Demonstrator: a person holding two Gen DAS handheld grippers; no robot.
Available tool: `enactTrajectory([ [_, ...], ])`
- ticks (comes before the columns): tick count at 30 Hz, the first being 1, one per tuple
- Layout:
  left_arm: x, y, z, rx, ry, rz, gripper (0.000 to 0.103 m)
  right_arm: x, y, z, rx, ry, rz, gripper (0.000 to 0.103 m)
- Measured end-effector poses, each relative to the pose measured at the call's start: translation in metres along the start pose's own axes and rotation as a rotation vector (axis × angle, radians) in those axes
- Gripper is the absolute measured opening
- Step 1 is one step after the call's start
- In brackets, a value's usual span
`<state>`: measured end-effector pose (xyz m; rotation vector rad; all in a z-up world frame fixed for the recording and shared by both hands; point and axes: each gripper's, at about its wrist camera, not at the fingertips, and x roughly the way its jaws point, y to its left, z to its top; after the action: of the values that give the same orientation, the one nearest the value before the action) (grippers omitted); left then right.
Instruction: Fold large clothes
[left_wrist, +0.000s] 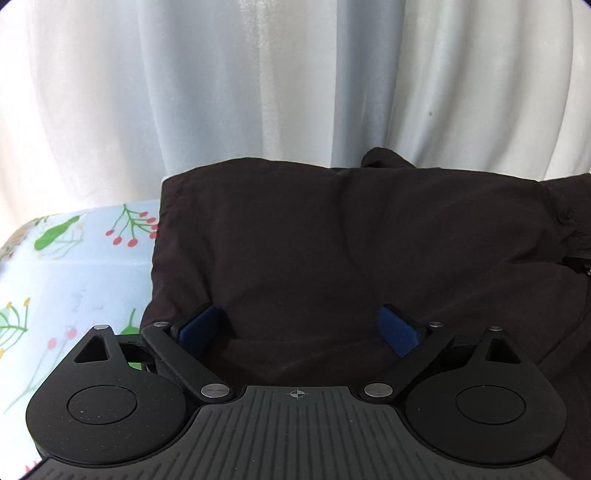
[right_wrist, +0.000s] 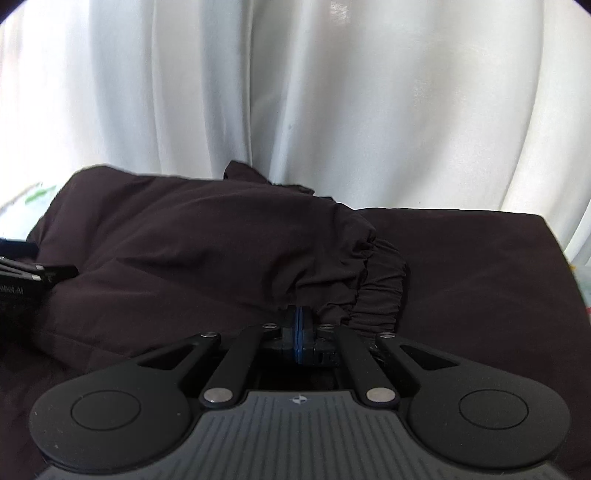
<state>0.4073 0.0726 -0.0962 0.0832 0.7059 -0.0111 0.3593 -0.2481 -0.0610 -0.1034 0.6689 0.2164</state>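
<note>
Left wrist view has the left gripper (left_wrist: 299, 328) nearest the lens, its jaws spread wide, the two blue pads (left_wrist: 197, 328) well apart and closed on nothing. They rest on or just over the near part of a dark brown garment (left_wrist: 351, 240), with a low fold of cloth lying between them. From there the garment spreads toward 12 and 3 o'clock in a puffy folded mass. At 9 o'clock a light blue floral cloth (left_wrist: 74, 273) covers the surface beneath it, and the garment's left edge lies on that cloth. A white curtain (left_wrist: 277, 81) hangs behind everything at 12 o'clock.

Right wrist view shows the right gripper (right_wrist: 298, 328) with its jaws pressed together, blue pads (right_wrist: 297, 325) meeting; whether fabric sits between them cannot be told. Just past the tips, toward 1 o'clock, runs the garment's gathered elastic band (right_wrist: 380, 291). A rounded folded layer (right_wrist: 207, 240) rises toward 11 o'clock, and a flatter stretch (right_wrist: 480, 266) lies toward 2 o'clock. Part of the left gripper (right_wrist: 22, 273) shows at 9 o'clock. The curtain (right_wrist: 332, 103) fills the far background.
</note>
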Motion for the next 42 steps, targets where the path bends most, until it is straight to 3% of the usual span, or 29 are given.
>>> enactTrajectory([
  [1,-0.005,0.001,0.001,-0.004,0.017,0.009,0.096,-0.011,-0.001,0.003,0.021,0.009,0.007,0.0],
  [3,-0.029,0.006,0.004,-0.019,0.038,0.013,0.088,-0.057,-0.011,-0.003,0.087,0.0,0.058,0.014],
  [4,-0.045,0.01,0.004,-0.024,0.04,-0.01,0.085,-0.087,-0.019,-0.012,0.129,0.002,0.075,0.033],
  [5,-0.064,0.015,0.001,-0.03,0.041,-0.04,0.085,-0.113,-0.029,-0.025,0.173,-0.002,0.094,0.04],
  [7,-0.108,0.027,-0.011,-0.048,0.029,-0.103,0.086,-0.16,-0.049,-0.054,0.224,-0.001,0.111,0.043],
  [9,-0.159,0.04,-0.029,-0.065,0.001,-0.15,0.091,-0.207,-0.072,-0.088,0.262,0.029,0.05,0.05],
  [11,-0.202,0.049,-0.05,-0.069,-0.02,-0.149,0.098,-0.243,-0.094,-0.118,0.309,0.073,-0.029,0.06],
  [14,-0.238,0.06,-0.084,-0.073,0.055,-0.067,0.098,-0.286,-0.128,-0.162,0.421,0.148,-0.11,0.061],
  [17,-0.248,0.075,-0.121,-0.119,0.175,0.011,0.098,-0.314,-0.154,-0.2,0.523,0.205,-0.15,0.06],
  [21,-0.251,0.094,-0.155,-0.182,0.291,0.102,0.093,-0.337,-0.166,-0.23,0.56,0.206,-0.194,0.06],
  [25,-0.253,0.102,-0.169,-0.249,0.374,0.07,0.086,-0.343,-0.178,-0.244,0.575,0.217,-0.208,0.06],
  [28,-0.256,0.101,-0.175,-0.235,0.386,0.09,0.078,-0.339,-0.186,-0.254,0.646,0.23,-0.108,0.057],
  [31,-0.259,0.107,-0.182,-0.286,0.413,0.053,0.062,-0.338,-0.185,-0.258,0.652,0.248,-0.051,0.045],
  [33,-0.26,0.112,-0.187,-0.328,0.439,0.01,0.057,-0.339,-0.186,-0.259,0.652,0.246,-0.038,0.038],
  [35,-0.264,0.114,-0.193,-0.351,0.453,-0.032,0.052,-0.34,-0.188,-0.261,0.676,0.245,-0.006,0.023],
  [37,-0.266,0.118,-0.194,-0.378,0.459,-0.065,0.04,-0.342,-0.19,-0.26,0.708,0.241,0.033,0.019],
  [40,-0.27,0.118,-0.189,-0.385,0.452,-0.099,0.024,-0.342,-0.195,-0.259,0.735,0.242,0.072,0.022],
  [42,-0.271,0.118,-0.187,-0.384,0.447,-0.13,0.021,-0.34,-0.195,-0.26,0.73,0.255,0.074,0.03],
])
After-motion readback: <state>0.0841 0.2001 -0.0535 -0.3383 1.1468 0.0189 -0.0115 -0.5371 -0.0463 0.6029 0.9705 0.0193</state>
